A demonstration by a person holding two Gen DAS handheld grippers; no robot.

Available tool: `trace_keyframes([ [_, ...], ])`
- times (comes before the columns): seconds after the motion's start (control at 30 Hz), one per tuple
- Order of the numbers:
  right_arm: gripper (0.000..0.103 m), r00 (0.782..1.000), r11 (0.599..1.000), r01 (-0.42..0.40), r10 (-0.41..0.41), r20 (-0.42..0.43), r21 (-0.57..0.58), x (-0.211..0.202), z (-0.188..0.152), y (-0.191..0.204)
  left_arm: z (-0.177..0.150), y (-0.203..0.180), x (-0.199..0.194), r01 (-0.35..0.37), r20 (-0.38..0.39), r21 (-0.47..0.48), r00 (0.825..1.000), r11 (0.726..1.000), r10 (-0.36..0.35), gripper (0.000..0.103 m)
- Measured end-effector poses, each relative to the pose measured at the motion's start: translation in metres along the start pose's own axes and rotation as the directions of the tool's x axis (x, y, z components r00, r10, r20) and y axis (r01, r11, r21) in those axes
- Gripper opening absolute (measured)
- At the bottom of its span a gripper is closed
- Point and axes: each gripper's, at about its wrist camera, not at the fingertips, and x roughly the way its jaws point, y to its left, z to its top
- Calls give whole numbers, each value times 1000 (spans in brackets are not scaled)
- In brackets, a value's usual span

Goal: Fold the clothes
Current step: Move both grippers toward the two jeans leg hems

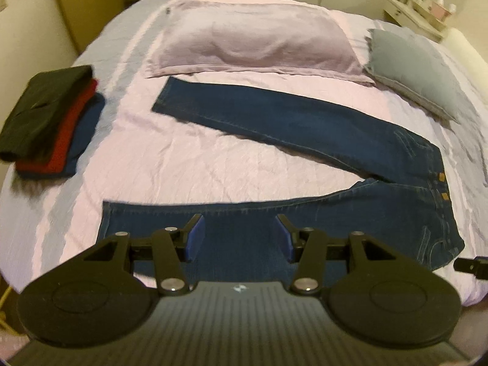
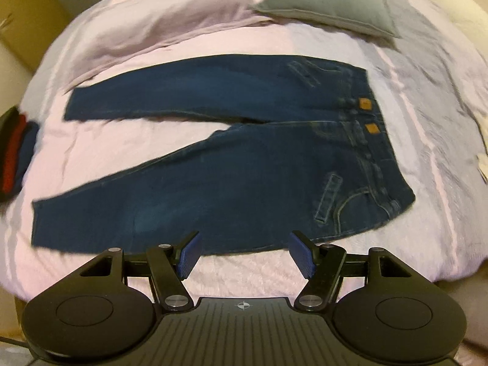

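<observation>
Jeans [image 1: 274, 122] lying flat mid-frame, legs splayed. Left gripper [image 1: 241, 238] and right gripper [image 2: 244, 253] both hovering spread, gripping nothing.

Bare sheet [image 1: 170, 164] between jeans [image 1: 274, 122] legs; folded stack [image 1: 52, 122] left, pillows [image 1: 253, 39] behind

Dark blue jeans [image 1: 292, 122] carry two tan patches [image 2: 364, 103]. Upper frame: a lilac pillow [image 1: 253, 39] and a grey cushion [image 1: 414, 73]. Far left, folded clothes [image 1: 52, 119] are black, red and blue.

One pair of jeans [image 1: 289, 122] lies on one bed [image 1: 183, 164]. Two pillows sit toward twelve o'clock: one lilac pillow [image 1: 253, 39], one grey pillow [image 1: 414, 70]. At nine o'clock, one stack [image 1: 52, 119] holds three folded garments.
</observation>
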Motion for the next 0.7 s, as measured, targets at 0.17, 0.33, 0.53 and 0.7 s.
trace_keyframes([
  [0.17,66,998,996,55,-56,7,74,6,4,3,15,10,33,42,-25,40,999,998,-41,46],
  [0.33,66,997,988,81,-78,-25,132,23,9,-2,16,15,62,90,-54,53,995,995,-87,46],
  [0.53,66,993,985,120,-121,-6,122,45,24,-13,17,17,98,84,-116,52,990,995,-77,46],
  [0.7,66,992,985,117,-121,28,127,67,39,-37,29,3,135,98,-129,74,988,992,-88,46],
])
